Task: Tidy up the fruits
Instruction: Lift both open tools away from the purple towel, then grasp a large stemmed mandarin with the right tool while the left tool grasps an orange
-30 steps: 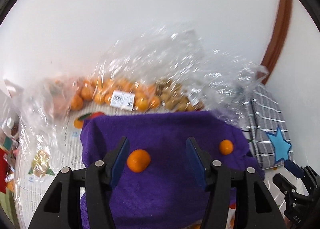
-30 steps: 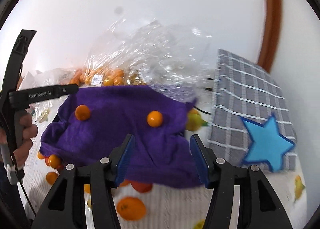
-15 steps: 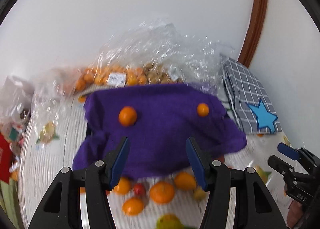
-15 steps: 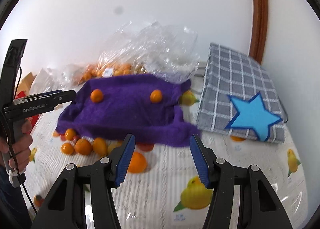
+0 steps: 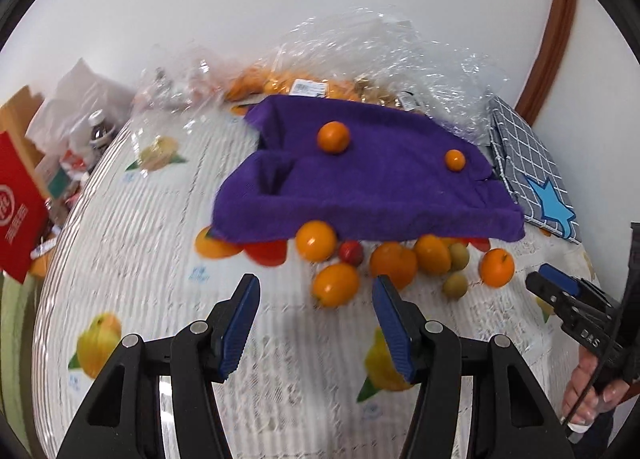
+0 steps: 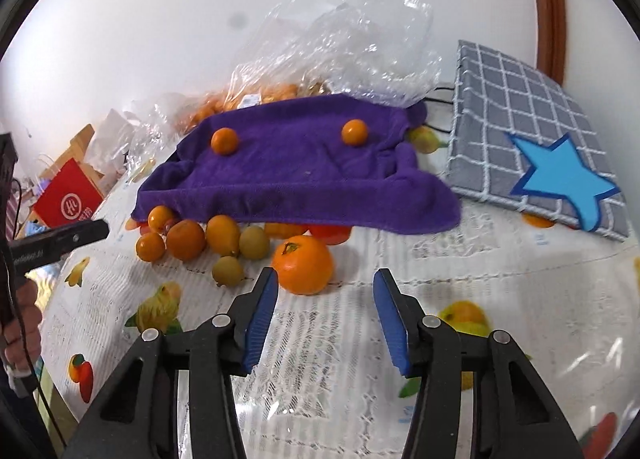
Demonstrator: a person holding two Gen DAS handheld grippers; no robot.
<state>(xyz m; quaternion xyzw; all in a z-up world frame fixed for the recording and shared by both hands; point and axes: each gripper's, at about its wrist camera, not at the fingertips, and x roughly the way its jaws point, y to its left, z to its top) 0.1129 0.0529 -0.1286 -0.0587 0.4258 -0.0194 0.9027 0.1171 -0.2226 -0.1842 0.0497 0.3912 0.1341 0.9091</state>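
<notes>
Front edge of draped purple fleece towel (image 6: pixel 296 175) hiding part of red fruit (image 6: pixel 331 233), small oranges behind in crumpled clear plastic bag (image 5: pixel 384 55) blurred, red cardboard box (image 5: pixel 16 215) cut by frame edge

The right gripper (image 6: pixel 324 311) hung over the tabletop (image 6: pixel 340 359) with its jaws spread and empty, a large orange (image 6: pixel 303 263) just beyond them. Behind it, small fruits (image 6: pixel 208 241) clustered at the purple towel's (image 6: pixel 292 175) front edge, and two oranges (image 6: pixel 354 132) sat on the towel.
</notes>
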